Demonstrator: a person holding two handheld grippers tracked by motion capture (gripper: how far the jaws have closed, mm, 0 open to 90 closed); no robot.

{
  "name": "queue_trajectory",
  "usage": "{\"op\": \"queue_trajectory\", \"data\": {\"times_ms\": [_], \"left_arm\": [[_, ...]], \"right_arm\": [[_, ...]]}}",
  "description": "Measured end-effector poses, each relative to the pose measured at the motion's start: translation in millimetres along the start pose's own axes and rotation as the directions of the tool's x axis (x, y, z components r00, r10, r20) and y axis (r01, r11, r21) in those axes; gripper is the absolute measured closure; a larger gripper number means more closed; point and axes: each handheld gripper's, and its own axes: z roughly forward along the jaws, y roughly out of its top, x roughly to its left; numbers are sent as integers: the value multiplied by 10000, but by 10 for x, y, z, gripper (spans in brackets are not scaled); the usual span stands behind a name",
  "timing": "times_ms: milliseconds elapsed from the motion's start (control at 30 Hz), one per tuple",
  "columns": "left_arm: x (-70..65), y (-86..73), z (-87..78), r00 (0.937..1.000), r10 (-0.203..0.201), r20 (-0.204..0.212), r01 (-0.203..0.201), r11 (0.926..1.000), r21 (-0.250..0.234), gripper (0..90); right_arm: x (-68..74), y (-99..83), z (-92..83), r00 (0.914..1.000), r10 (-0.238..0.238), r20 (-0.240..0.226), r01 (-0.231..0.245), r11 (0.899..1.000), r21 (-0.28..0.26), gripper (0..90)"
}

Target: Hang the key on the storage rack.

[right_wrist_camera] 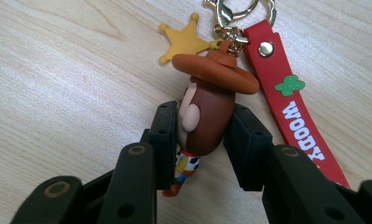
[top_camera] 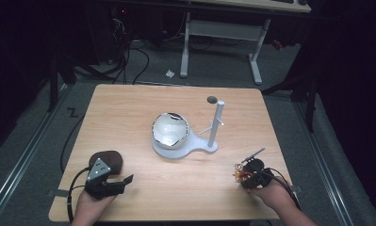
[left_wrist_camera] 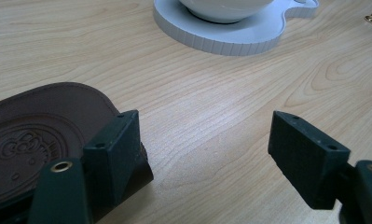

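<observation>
A cowboy figure keychain (right_wrist_camera: 207,112) with a brown hat lies on the wooden table (right_wrist_camera: 58,93), and my right gripper (right_wrist_camera: 203,140) is shut on its head. A yellow star charm (right_wrist_camera: 186,39), a metal clasp (right_wrist_camera: 230,14) and a red strap (right_wrist_camera: 295,107) printed WOODY hang from it. In the high view that right gripper (top_camera: 242,172) sits at the front right with the keychain (top_camera: 236,175). My left gripper (left_wrist_camera: 204,154) stands open over bare wood, its left jaw resting against a brown leather pouch (left_wrist_camera: 30,135). In the high view the left gripper (top_camera: 123,183) is at the front left, by the pouch (top_camera: 111,160).
A shiny bowl (top_camera: 170,129) sits on a white stand base (top_camera: 197,147) in the table's middle, with an upright white post (top_camera: 217,122) and a side peg to its right. A small dark disc (top_camera: 212,99) lies near the far edge. The base (left_wrist_camera: 239,39) lies ahead of the left gripper.
</observation>
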Motion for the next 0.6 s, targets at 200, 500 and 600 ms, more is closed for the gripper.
{"op": "queue_trajectory", "data": {"times_ms": [200, 500, 600], "left_arm": [[6, -1, -9, 10000, -53, 28, 53, 10000, -39, 252], [1, 0, 10, 10000, 23, 83, -23, 10000, -12, 249], [1, 3, 4, 10000, -10, 90, 11, 9999, -105, 249]], "right_arm": [[-1, 18, -87, 9998, -166, 105, 166, 9999, 28, 663], [-37, 36, -434, 9993, -352, -114, 350, 9993, -137, 667], [-21, 47, -542, 9992, -338, -201, 333, 9991, -252, 667]]}}
